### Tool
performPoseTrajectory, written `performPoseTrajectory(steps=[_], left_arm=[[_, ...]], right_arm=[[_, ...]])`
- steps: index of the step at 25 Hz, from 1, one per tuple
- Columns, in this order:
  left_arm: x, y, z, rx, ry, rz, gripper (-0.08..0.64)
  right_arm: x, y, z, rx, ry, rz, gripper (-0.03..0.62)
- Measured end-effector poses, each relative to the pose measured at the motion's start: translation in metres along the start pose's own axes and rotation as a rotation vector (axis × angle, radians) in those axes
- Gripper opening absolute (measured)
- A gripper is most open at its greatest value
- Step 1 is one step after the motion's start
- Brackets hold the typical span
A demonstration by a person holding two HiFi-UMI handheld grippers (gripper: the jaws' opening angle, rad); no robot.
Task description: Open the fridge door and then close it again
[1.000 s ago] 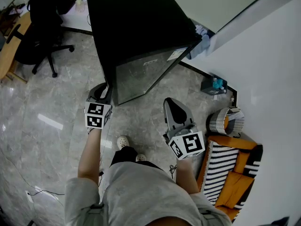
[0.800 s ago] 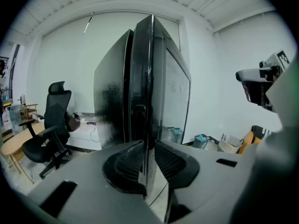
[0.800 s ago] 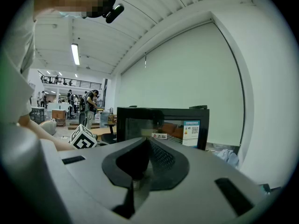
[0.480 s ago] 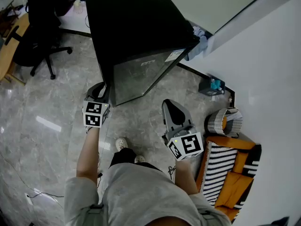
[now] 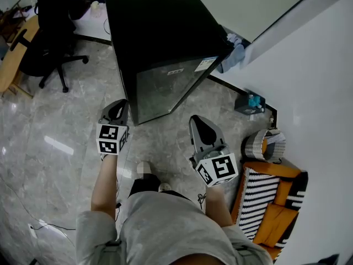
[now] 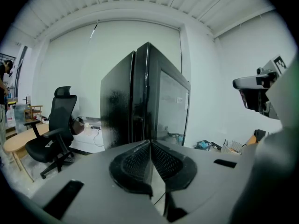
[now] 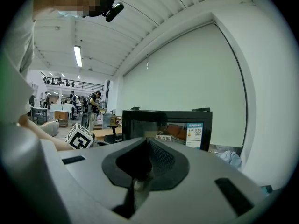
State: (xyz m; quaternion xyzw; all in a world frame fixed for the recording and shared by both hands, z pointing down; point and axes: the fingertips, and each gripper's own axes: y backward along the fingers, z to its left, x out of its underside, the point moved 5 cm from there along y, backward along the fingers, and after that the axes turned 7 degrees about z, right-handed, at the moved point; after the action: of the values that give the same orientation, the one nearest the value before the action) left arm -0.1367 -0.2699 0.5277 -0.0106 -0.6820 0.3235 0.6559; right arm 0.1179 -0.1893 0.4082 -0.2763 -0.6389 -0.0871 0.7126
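Holds left gripper point(image 5: 116, 108) near the fridge point(image 5: 160, 32) (its door point(image 5: 165, 84) shut), jaws just closed together on nothing; holds right gripper point(image 5: 199, 121) alongside, jaws likewise pressed together, empty.

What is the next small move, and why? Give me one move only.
Probably reopen the left gripper and ease it forward to the near edge of the fridge door. Its jaws have just been closing and stand together with nothing between them, short of the fridge, whose door looks shut. Whether it has been opened already, I cannot tell.
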Motion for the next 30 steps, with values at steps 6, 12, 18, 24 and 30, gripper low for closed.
performPoseTrajectory(steps=[6,12,18,24,30], left_arm=[[-0.007,0.039,-0.016,-0.006,0.013,-0.052,0.015],[-0.012,0.085,-0.037,-0.024,0.027,-0.11,0.014],[-0.02,0.135,-0.06,-0.058,0.012,-0.17,0.014],[-0.023,0.183,-0.082,-0.093,-0.006,-0.237,0.014],[-0.022,0.22,-0.107,-0.105,0.024,-0.273,0.014]], right_arm=[[-0.007,0.001,0.012,-0.049,0.013,-0.021,0.026],[-0.012,0.013,0.027,-0.093,0.027,-0.046,0.026],[-0.02,0.034,0.04,-0.122,0.038,-0.085,0.026],[-0.025,0.064,0.052,-0.138,0.038,-0.124,0.026],[-0.027,0.097,0.062,-0.145,0.045,-0.156,0.026]])
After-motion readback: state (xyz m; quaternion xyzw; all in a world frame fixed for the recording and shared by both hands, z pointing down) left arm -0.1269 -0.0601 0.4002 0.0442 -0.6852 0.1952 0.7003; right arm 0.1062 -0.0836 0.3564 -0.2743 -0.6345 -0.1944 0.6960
